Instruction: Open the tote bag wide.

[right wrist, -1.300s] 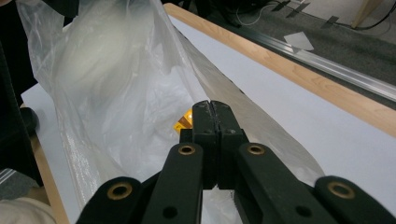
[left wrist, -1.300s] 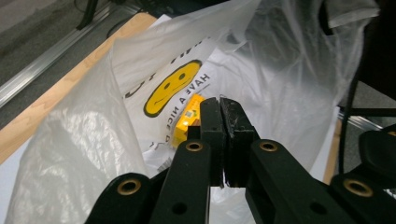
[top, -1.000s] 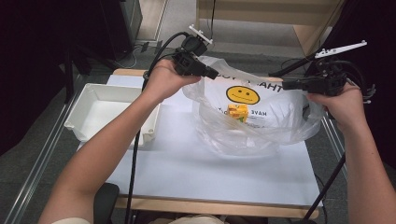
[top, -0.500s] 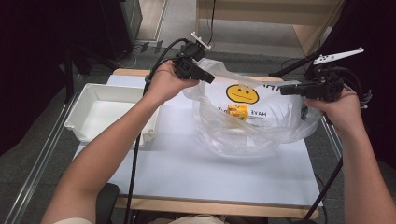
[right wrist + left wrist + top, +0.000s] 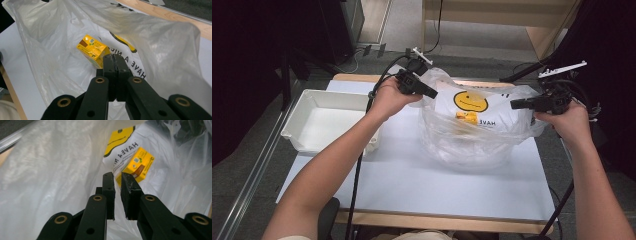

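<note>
Lying inside crinkly translucent plastic bag [image 5: 477, 135]: boxy yellow carton [image 5: 136, 166].

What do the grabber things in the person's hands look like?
Each gripper, left and right, is black with two flat jaws, brass-coloured rivets on the links, a trailing black cable and a pale three-cornered plate on top. The forearms are bare.

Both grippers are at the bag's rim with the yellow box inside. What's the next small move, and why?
Probably let the left gripper finish opening and draw back: its jaws have just been opening and stand apart with nothing between them, while the yellow box already lies inside the plastic bag.
</note>
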Available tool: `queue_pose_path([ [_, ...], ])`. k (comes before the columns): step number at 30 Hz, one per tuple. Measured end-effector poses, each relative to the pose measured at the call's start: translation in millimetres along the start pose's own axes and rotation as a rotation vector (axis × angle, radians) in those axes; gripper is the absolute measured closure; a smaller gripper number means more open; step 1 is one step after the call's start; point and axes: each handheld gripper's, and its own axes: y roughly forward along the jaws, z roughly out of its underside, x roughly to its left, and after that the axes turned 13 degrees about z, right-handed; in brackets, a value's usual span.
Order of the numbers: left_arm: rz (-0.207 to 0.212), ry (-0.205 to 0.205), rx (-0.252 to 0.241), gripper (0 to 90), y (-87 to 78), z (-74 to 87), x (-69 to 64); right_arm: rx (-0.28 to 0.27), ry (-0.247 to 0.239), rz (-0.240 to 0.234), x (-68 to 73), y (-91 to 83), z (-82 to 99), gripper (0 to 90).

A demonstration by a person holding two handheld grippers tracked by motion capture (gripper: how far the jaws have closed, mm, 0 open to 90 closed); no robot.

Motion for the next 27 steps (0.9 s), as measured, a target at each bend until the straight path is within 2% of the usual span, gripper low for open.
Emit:
queue_pose_path([
  [3, 0.009, -0.008, -0.009, 79.9, 3.1, 3.0, 1.6, 0.005, 0.01, 0.007, -1.8, 3.9, 2.7, 90.0],
  [6, 0.008, -0.015, 0.003, 79.1, 7.9, 5.4, 3.0, 0.008, 0.018, 0.009, -2.6, 8.2, 5.1, 90.0],
  [12, -0.006, -0.026, 0.009, 76.3, 14.0, 8.8, 6.3, 0.015, 0.034, 0.025, -5.3, 16.5, 10.9, 90.0],
  [17, -0.01, -0.04, 0.013, 75.5, 19.8, 9.4, 10.3, 0.008, 0.071, 0.026, -10.3, 26.7, 17.6, 90.0],
  [20, 0.005, -0.065, -0.014, 73.3, 23.3, 12.8, 13.9, 0.016, 0.082, 0.024, -11.6, 31.9, 21.5, 90.0],
  [24, 0.008, -0.071, -0.008, 74.2, 28.0, 18.7, 18.4, 0.014, 0.092, 0.018, -13.0, 35.6, 25.8, 90.0],
  [27, 0.036, -0.087, -0.026, 76.6, 28.4, 23.1, 22.9, 0.01, 0.101, 0.005, -14.8, 38.1, 28.9, 90.0],
])
